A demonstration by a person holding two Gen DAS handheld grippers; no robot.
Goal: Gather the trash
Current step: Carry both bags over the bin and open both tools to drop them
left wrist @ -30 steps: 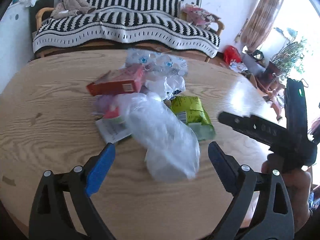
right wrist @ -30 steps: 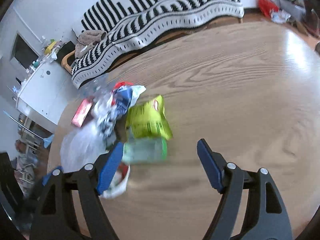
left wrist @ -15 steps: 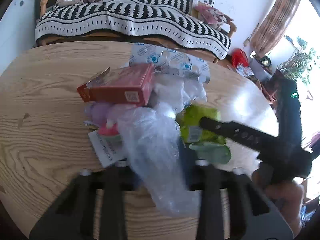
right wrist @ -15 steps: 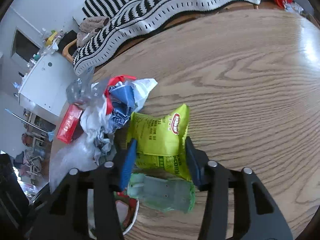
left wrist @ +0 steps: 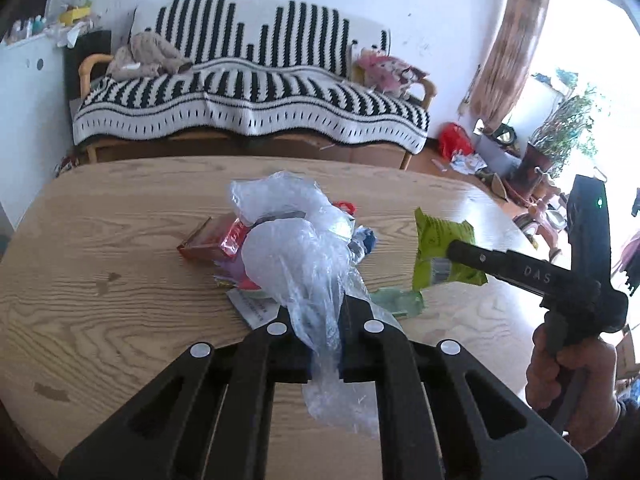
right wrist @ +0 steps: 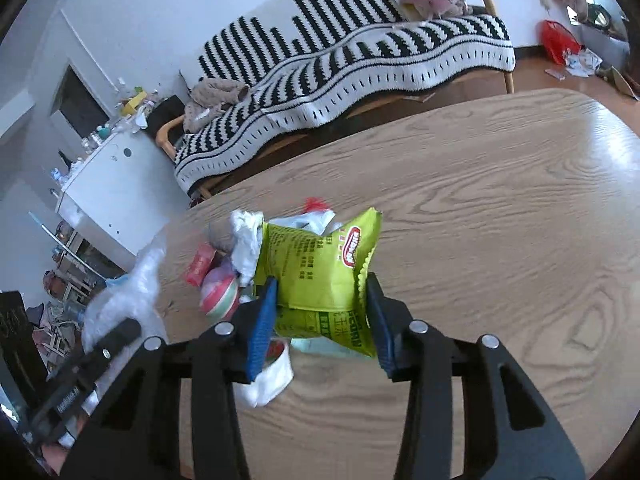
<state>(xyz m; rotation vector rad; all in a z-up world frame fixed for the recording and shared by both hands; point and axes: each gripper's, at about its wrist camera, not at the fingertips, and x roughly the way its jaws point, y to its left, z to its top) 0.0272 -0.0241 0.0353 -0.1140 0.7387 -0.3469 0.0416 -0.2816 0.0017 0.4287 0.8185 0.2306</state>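
Observation:
A heap of trash lies mid-table: a red box (left wrist: 208, 246), a printed white paper (left wrist: 252, 310), a pale green wrapper (left wrist: 400, 302) and a pink and green round item (right wrist: 220, 294). My left gripper (left wrist: 322, 316) is shut on a crumpled clear plastic bag (left wrist: 296, 248), which hangs from the jaws above the heap. My right gripper (right wrist: 322, 292) is shut on a green snack bag (right wrist: 320, 264), its blue pads pressing on both sides. The left wrist view shows the snack bag (left wrist: 436, 236) raised off the table on the right.
The oval wooden table (left wrist: 120, 208) has bare wood left, right and in front of the heap. Behind it stands a sofa with a striped cover (left wrist: 248, 96), and a white cabinet (right wrist: 116, 188) at the left. A hand (left wrist: 568, 376) holds the right gripper.
Both grippers went from open to shut. The left closed on the clear bag, the right on the green snack bag. Both then rose, lifting the bags off the heap.

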